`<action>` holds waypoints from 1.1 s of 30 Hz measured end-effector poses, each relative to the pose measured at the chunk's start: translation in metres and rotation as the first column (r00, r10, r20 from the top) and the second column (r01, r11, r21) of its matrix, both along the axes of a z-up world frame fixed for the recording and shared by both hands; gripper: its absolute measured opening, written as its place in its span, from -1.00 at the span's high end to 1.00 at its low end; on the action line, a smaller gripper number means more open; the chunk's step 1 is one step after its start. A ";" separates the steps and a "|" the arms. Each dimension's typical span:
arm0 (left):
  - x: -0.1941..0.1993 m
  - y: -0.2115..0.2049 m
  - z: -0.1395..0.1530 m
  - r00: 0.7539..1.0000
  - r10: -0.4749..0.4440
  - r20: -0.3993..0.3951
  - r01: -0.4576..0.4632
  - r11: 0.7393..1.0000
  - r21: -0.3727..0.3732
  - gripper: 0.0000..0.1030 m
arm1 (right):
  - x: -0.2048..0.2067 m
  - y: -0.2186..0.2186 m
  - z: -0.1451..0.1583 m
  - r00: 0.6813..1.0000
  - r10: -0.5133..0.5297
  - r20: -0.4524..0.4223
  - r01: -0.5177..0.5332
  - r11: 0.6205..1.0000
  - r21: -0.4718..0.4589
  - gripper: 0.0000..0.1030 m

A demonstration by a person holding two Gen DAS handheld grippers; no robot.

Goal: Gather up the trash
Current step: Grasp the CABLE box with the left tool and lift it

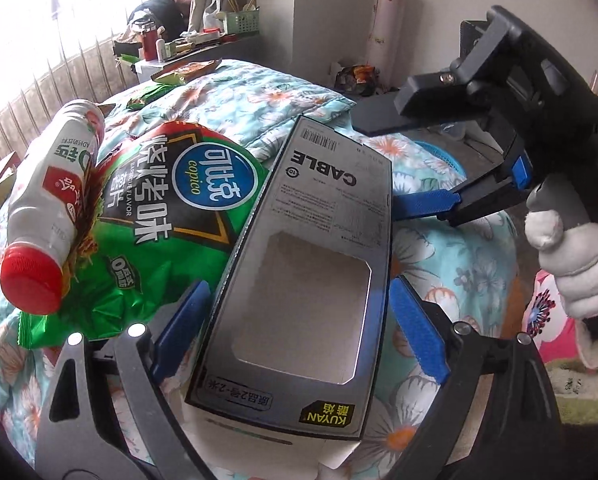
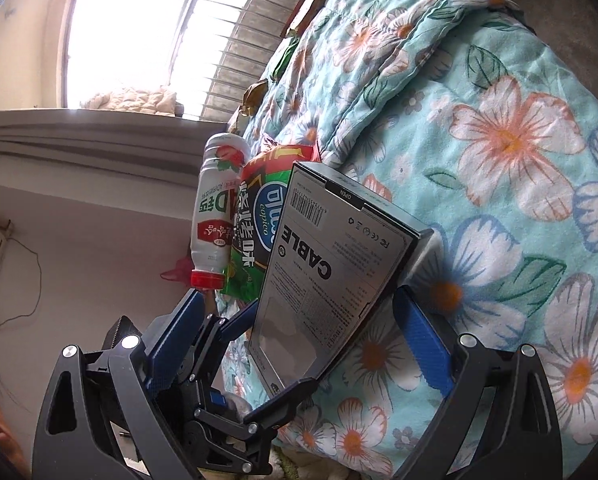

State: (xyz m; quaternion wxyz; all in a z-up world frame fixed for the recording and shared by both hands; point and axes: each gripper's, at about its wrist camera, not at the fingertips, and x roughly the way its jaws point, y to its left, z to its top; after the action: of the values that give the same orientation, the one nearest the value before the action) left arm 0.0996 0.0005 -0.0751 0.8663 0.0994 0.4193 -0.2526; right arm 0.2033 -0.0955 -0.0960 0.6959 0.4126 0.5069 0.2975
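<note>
A grey "CABLE" box (image 1: 311, 264) with a cut-out window lies on the floral quilt between the wide-open fingers of my left gripper (image 1: 295, 308). It also shows in the right wrist view (image 2: 331, 264), between the open fingers of my right gripper (image 2: 299, 336). A green crisp bag (image 1: 139, 216) lies left of the box, with a white bottle with a red cap (image 1: 51, 208) on its left edge. Both show in the right wrist view, the bag (image 2: 255, 232) and the bottle (image 2: 215, 216). The right gripper (image 1: 419, 204) reaches the box's right edge in the left wrist view.
The floral quilt (image 1: 339, 112) covers the bed. More wrappers (image 1: 187, 72) lie at its far end. A cluttered shelf (image 1: 203, 40) and window bars (image 2: 235, 40) stand beyond. A blue basket (image 1: 443, 156) and a pink cushion (image 1: 547, 312) are to the right.
</note>
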 end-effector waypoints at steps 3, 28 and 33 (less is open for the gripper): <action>0.002 -0.006 -0.002 1.000 0.016 -0.013 -0.016 1.000 0.015 -0.72 | 0.000 -0.004 -0.002 1.000 0.001 -0.001 -0.001 0.999 0.039 -0.80; -0.066 0.022 -0.009 0.993 0.029 -0.114 -0.020 0.997 0.078 -0.66 | -0.038 -0.073 0.016 0.995 -0.090 0.050 0.087 0.995 0.047 -0.79; -0.106 0.096 -0.012 0.952 0.221 -0.213 -0.209 0.975 0.079 -0.66 | -0.033 -0.060 0.016 0.996 -0.075 0.051 0.073 0.997 0.031 -0.80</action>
State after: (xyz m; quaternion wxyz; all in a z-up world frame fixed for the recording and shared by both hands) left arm -0.0065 0.0968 -0.0867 0.8337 0.0485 0.5280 -0.1546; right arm 0.1703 -0.1551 -0.0796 0.7134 0.4331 0.4687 0.2895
